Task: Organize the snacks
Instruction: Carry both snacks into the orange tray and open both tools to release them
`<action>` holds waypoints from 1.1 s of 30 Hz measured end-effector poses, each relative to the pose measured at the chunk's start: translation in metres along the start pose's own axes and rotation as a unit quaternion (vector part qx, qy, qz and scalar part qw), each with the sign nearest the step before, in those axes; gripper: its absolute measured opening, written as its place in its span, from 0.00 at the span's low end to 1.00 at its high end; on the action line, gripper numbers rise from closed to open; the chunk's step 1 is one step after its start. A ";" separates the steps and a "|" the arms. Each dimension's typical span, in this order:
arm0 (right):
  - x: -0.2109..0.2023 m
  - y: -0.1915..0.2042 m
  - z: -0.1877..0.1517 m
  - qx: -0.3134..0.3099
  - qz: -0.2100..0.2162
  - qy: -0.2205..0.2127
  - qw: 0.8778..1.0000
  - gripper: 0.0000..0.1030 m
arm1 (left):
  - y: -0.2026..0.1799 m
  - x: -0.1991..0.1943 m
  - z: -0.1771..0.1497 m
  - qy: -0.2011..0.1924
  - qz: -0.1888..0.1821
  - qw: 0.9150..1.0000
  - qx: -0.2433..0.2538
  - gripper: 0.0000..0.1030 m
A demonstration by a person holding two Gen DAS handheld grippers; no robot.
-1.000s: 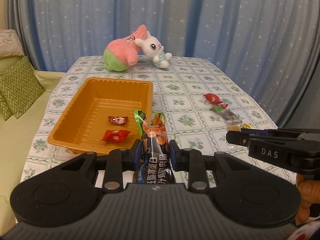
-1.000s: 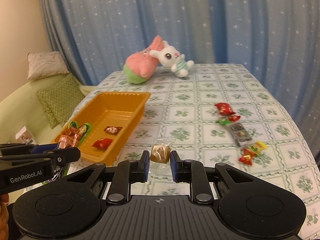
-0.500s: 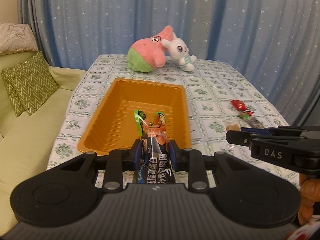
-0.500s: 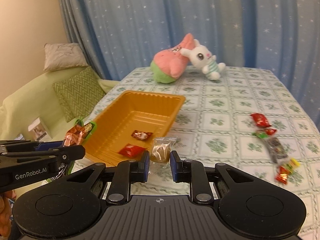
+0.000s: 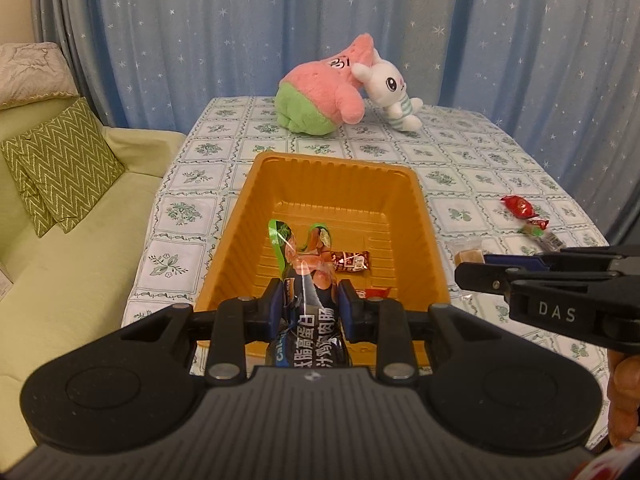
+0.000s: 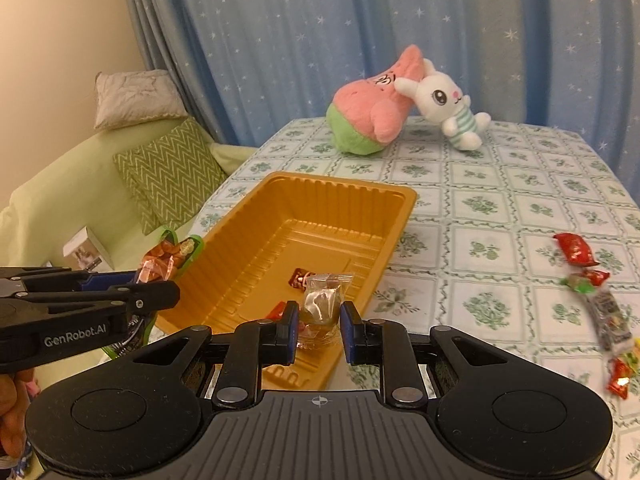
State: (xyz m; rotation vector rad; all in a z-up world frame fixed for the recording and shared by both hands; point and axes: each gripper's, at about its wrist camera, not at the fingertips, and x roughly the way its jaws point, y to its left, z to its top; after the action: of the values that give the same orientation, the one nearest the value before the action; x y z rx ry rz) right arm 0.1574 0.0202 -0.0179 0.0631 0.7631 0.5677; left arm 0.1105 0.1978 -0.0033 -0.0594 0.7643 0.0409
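My left gripper [image 5: 309, 307] is shut on a dark and green snack packet [image 5: 306, 280] and holds it over the near end of the orange tray [image 5: 424, 236]. My right gripper [image 6: 319, 326] is shut on a clear-wrapped brown candy [image 6: 322, 304] above the tray's [image 6: 248, 240] near right edge. Two small red snacks [image 5: 352, 260] lie on the tray floor. In the right wrist view the left gripper [image 6: 100, 300] sits left of the tray with its packet [image 6: 168, 256]. The right gripper's fingers [image 5: 520, 276] show at the right in the left wrist view.
Several loose wrapped snacks [image 6: 588, 280] lie on the patterned tablecloth [image 6: 500, 200] to the right of the tray. A pink and green plush [image 5: 320, 92] and a white bunny plush [image 5: 392, 92] sit at the far end. A green sofa with cushions [image 5: 60, 168] stands to the left.
Both grippers have swung left and forward with their snacks, coming over the near end of the tray. The loose snacks have shifted to the right of both views.
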 end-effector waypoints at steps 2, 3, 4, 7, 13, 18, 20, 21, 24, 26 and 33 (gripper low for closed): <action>0.006 0.000 0.003 0.001 0.001 0.002 1.000 0.22 | 0.002 0.007 0.001 0.005 -0.004 1.000 0.002 0.25; 0.008 -0.001 0.004 0.001 0.001 0.003 1.000 0.22 | 0.002 0.010 0.002 0.007 -0.005 1.000 0.003 0.25; 0.012 -0.001 0.005 0.001 0.001 0.004 1.000 0.22 | 0.003 0.013 0.003 0.009 -0.005 1.000 0.004 0.25; 0.019 -0.003 0.007 0.003 0.000 0.008 1.000 0.22 | 0.004 0.024 0.004 0.014 -0.008 1.000 0.007 0.25; 0.030 -0.009 0.009 0.009 -0.005 0.012 1.000 0.22 | 0.007 0.043 0.007 0.021 -0.014 1.000 0.009 0.25; 0.034 -0.013 0.010 0.017 -0.007 0.015 1.000 0.22 | 0.008 0.055 0.007 0.024 -0.013 1.000 0.012 0.26; 0.034 -0.014 0.009 0.018 -0.006 0.015 1.000 0.22 | 0.010 0.054 0.006 0.024 -0.009 1.000 0.011 0.26; 0.035 -0.014 0.009 0.018 -0.004 0.016 1.000 0.22 | 0.011 0.053 0.006 0.023 -0.008 1.000 0.008 0.26; 0.036 -0.015 0.008 0.020 0.001 0.019 1.000 0.22 | 0.016 0.046 0.003 0.019 -0.004 1.000 0.001 0.26; 0.036 -0.013 0.007 0.020 0.006 0.020 1.000 0.22 | 0.019 0.040 0.002 0.015 -0.002 1.000 -0.004 0.26; 0.038 -0.004 0.008 0.021 0.019 0.018 0.999 0.22 | 0.024 0.021 0.002 0.001 0.003 1.000 -0.017 0.26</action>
State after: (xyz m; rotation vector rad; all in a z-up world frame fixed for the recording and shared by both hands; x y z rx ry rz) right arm 0.1865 0.0373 -0.0367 0.1061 0.8109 0.5912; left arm 0.1252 0.2219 -0.0175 -0.0902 0.7653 0.0596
